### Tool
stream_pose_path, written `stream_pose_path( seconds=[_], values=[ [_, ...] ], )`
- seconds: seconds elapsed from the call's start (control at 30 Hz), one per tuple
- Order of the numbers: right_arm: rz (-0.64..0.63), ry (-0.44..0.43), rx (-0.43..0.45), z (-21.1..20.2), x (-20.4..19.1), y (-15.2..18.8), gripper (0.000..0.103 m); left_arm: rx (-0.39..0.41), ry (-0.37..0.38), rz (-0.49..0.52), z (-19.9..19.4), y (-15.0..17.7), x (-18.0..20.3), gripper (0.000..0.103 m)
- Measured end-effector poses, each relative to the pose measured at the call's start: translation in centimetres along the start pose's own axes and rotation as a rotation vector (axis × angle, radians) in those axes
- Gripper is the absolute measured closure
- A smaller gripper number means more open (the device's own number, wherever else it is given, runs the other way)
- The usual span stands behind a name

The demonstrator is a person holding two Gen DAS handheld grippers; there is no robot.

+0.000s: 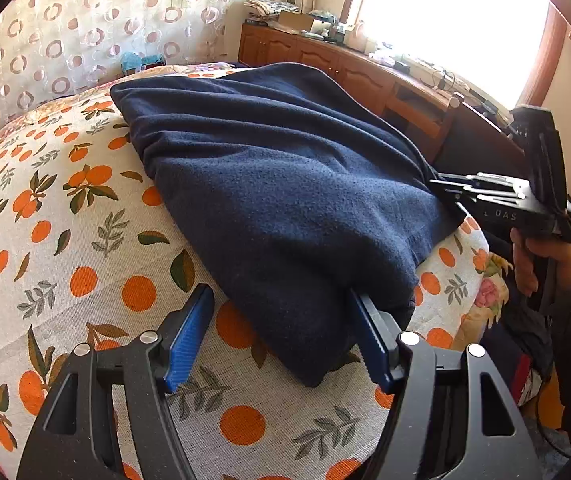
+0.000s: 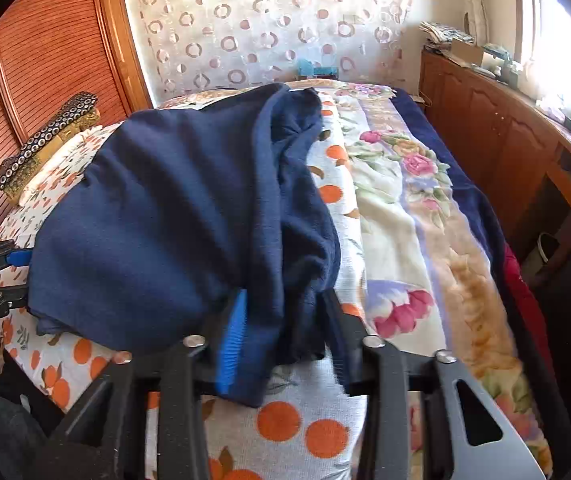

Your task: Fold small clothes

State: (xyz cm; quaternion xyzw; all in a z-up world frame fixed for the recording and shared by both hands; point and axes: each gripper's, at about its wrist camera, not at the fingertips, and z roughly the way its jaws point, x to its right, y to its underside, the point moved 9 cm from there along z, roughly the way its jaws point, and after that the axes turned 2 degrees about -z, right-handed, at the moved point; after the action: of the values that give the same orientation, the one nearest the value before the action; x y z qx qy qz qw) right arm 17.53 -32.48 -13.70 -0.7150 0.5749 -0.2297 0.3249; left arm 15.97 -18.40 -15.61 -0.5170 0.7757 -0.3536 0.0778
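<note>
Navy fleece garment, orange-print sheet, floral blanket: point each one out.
Navy fleece garment point(image 1: 269, 184), left wrist view, on the middle of its top layer.
Orange-print sheet point(image 1: 85, 264), left wrist view, on a bare stretch left of the garment.
Floral blanket point(image 2: 401, 208), right wrist view, on its cream middle band.

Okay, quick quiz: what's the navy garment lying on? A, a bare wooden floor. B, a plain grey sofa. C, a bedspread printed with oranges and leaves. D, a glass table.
C: the navy garment lies spread on the bedspread, whose pale cloth is printed with oranges and green leaves.
</note>
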Motion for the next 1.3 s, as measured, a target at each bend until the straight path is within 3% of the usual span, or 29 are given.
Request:
stream_pose_path(
  seconds=[0.03, 0.13, 0.2, 0.23, 0.3, 0.33, 0.43, 0.7, 0.9, 1.0, 1.17, 1.3],
  values=[
    [-0.006, -0.016, 0.001, -0.1, -0.4, 0.1, 0.083, 0.008, 0.018, -0.012, -0.1, 0.0, 0.0, 0.037],
    [-0.016, -0.023, 0.003, -0.2, -0.8, 0.0, 0.092, 0.012, 0.040, -0.018, -0.1, 0.1, 0.3, 0.048],
    [-0.017, -0.028, 0.003, -0.1, -0.7, 0.0, 0.093, 0.006, 0.041, -0.002, -0.1, 0.2, 0.6, 0.057],
    [-0.016, -0.031, 0.008, -0.2, -0.7, -0.1, 0.094, 0.003, 0.046, 0.001, -0.1, 0.3, 0.8, 0.069],
    [0.014, -0.038, 0.065, -0.9, -0.4, -0.6, 0.094, 0.014, 0.030, 0.013, -0.5, 0.0, 0.8, 0.084],
    [0.030, -0.055, 0.099, -1.6, -0.3, -1.0, 0.095, 0.028, 0.033, 0.023, -1.2, -0.4, 0.9, 0.086],
    [0.020, -0.056, 0.182, -4.0, -0.8, -2.4, 0.095, 0.084, 0.066, 0.016, -4.1, -2.3, 1.0, 0.087],
    [-0.072, -0.114, 0.407, -13.6, -4.1, -9.3, 0.095, 0.337, 0.100, 0.058, -16.3, -10.6, 1.5, 0.089],
    [-0.160, -0.130, 0.533, -20.6, -6.8, -14.4, 0.095, 0.427, 0.092, 0.083, -22.1, -15.4, 0.6, 0.089],
    [-0.188, -0.124, 0.535, -21.0, -7.6, -16.6, 0.095, 0.412, 0.061, 0.061, -22.1, -17.6, -1.6, 0.089],
    [-0.208, -0.105, 0.518, -18.2, -8.5, -21.1, 0.095, 0.420, -0.063, 0.037, -21.3, -21.7, -6.4, 0.089],
    [-0.205, -0.086, 0.551, -16.4, -9.0, -24.1, 0.095, 0.437, -0.091, 0.024, -22.3, -22.5, -8.3, 0.089]
  ],
)
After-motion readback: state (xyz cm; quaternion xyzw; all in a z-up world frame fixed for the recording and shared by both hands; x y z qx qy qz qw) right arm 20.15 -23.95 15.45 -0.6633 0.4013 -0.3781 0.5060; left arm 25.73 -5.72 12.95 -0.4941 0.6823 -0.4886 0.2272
